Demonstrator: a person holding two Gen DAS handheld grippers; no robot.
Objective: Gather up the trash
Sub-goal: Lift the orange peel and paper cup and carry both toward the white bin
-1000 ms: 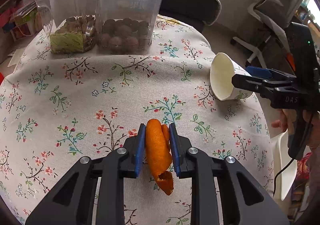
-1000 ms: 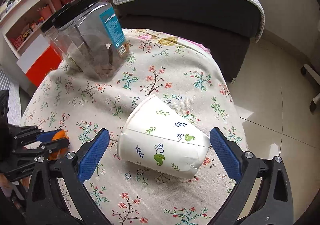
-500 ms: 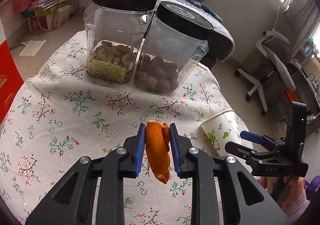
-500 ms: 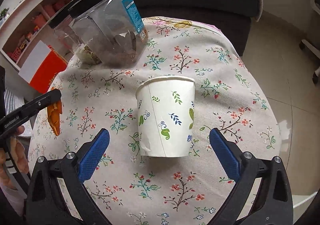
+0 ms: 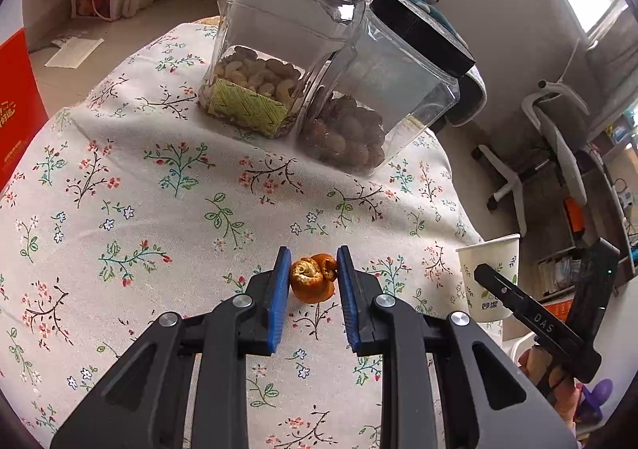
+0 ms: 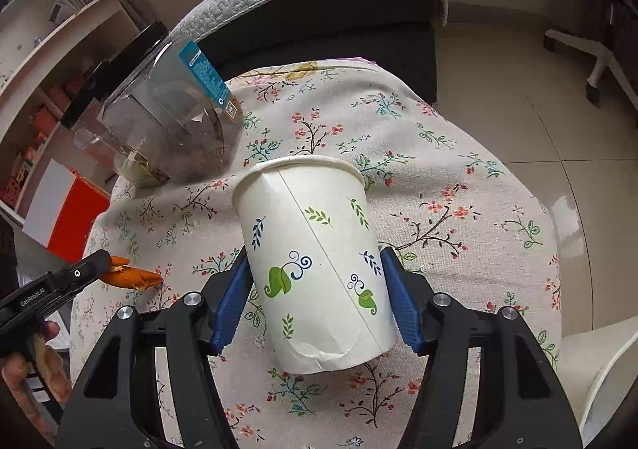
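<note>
Left wrist view: the left gripper (image 5: pixel 310 278) is clamped on a curled orange peel (image 5: pixel 312 277), blue pads pressing it from both sides, held above the floral tablecloth (image 5: pixel 131 190). Only here can you read the jars: the left jar (image 5: pixel 279 50) holds pale cashew-like nuts at the bottom, the right jar (image 5: pixel 382 98) holds darker round nuts, both with black lids on and standing touching each other. Far right in this view, the cup (image 5: pixel 488 273) stands upright with the right gripper (image 5: pixel 514 301) beside it, a hand below gripping the handle.

Right wrist view: this is where the grip on the cup (image 6: pixel 319 261) is plain. The right gripper (image 6: pixel 317 289) is closed on the cup, pads squeezing its lower sides, the cup tilted a little with its rim pointing away. Its inside cannot be seen. At the left edge, the left gripper (image 6: pixel 103 267) comes in level from the side, fingers curled round its handle, the peel (image 6: pixel 129 276) sticking out past its tip, above the cloth (image 6: pixel 458 190). The jars (image 6: pixel 159 122) look murky from here, contents hard to read.
</note>
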